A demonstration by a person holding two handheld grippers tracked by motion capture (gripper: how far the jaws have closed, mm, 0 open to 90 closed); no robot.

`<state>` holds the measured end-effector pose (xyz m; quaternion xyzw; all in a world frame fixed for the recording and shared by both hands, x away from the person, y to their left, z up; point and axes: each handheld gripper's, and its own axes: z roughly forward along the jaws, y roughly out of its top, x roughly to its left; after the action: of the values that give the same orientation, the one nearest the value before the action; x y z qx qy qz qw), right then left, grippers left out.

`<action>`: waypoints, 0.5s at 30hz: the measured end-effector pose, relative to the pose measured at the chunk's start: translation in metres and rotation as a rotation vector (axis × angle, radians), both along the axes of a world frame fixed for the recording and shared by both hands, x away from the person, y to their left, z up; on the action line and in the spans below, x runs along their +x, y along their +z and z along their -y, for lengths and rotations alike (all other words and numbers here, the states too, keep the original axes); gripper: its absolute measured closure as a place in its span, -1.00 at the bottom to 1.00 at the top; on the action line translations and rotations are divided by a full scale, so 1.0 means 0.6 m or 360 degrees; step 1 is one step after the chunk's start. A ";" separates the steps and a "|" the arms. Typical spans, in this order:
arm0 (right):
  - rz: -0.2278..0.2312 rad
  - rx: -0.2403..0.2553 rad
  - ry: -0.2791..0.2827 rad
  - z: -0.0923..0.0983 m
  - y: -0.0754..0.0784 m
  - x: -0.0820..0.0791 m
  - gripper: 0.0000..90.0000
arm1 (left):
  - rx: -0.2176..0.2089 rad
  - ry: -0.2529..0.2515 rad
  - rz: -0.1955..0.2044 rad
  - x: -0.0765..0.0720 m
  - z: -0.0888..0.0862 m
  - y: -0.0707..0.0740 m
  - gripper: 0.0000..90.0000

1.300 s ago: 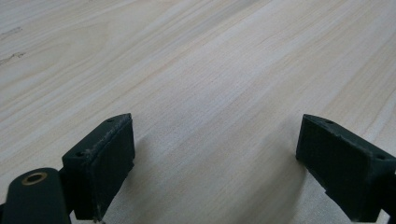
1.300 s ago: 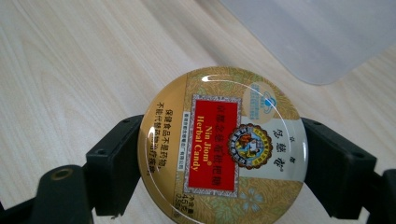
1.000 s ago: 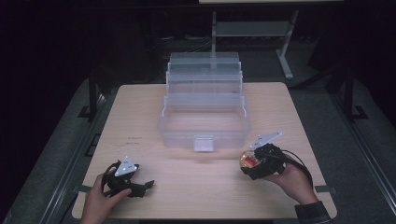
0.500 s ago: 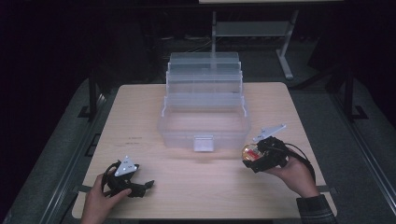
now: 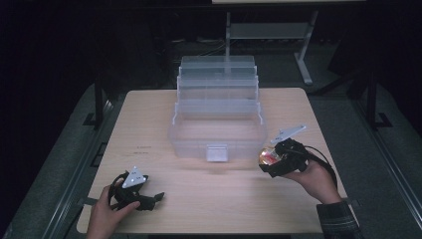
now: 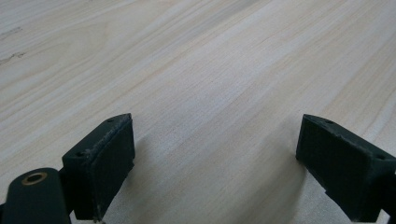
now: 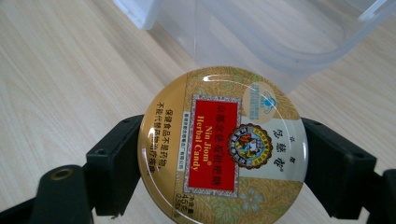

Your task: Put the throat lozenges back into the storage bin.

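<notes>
Gold, red and cream, the round candy tin (image 7: 223, 148) sits clamped by its rim between the 2 black jaws of the right gripper (image 7: 219, 158), its printed lid facing the camera in the right gripper view. The jaws press on opposite edges of the tin, so the grip is closed on it with the tin flat between them. In the high view the tin (image 5: 268, 157) is held off the wooden table (image 5: 149, 124), just beside the front right corner of the clear plastic box (image 5: 217, 133), and the right gripper (image 5: 275, 162) points left toward that box with the person's right hand (image 5: 314, 180) behind it. The right gripper view shows the box's translucent wall (image 7: 280, 42) close beyond the tin, with bare tabletop on the left.

The clear box stands at the middle of the table, its tiered trays stepped up toward the back and its lower bin open at the front, with a latch on the front wall.

The left gripper (image 5: 149, 198) rests low at the near left of the table in the left hand (image 5: 107, 215), well apart from the box. In the left gripper view its jaws stand wide apart over pale wood grain (image 6: 210, 70), with nothing between them.
</notes>
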<state>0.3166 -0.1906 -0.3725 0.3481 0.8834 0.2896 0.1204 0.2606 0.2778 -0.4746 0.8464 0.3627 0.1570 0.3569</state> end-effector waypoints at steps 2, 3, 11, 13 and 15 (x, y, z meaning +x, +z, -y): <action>0.0007 -0.0006 -0.0001 0.000 0.003 0.003 -0.56 | -0.0001 0.0000 0.0000 0.000 0.000 0.000 -0.76; 0.0007 -0.0006 -0.0001 0.000 0.003 0.003 -0.56 | -0.0001 0.0000 0.0000 0.000 0.000 0.000 -0.76; 0.0017 -0.0014 -0.0010 -0.002 0.020 0.014 -0.56 | -0.0002 0.0001 0.0000 0.000 0.000 0.000 -0.76; 0.0018 -0.0007 -0.0010 -0.002 0.023 0.017 -0.56 | -0.0003 0.0002 -0.0002 0.000 0.000 0.000 -0.76; 0.0021 -0.0012 -0.0015 -0.003 0.026 0.021 -0.56 | -0.0002 0.0001 -0.0002 0.000 0.000 0.000 -0.76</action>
<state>0.3290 -0.1889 -0.3569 0.3501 0.8820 0.2880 0.1288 0.2605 0.2777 -0.4746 0.8462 0.3633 0.1565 0.3571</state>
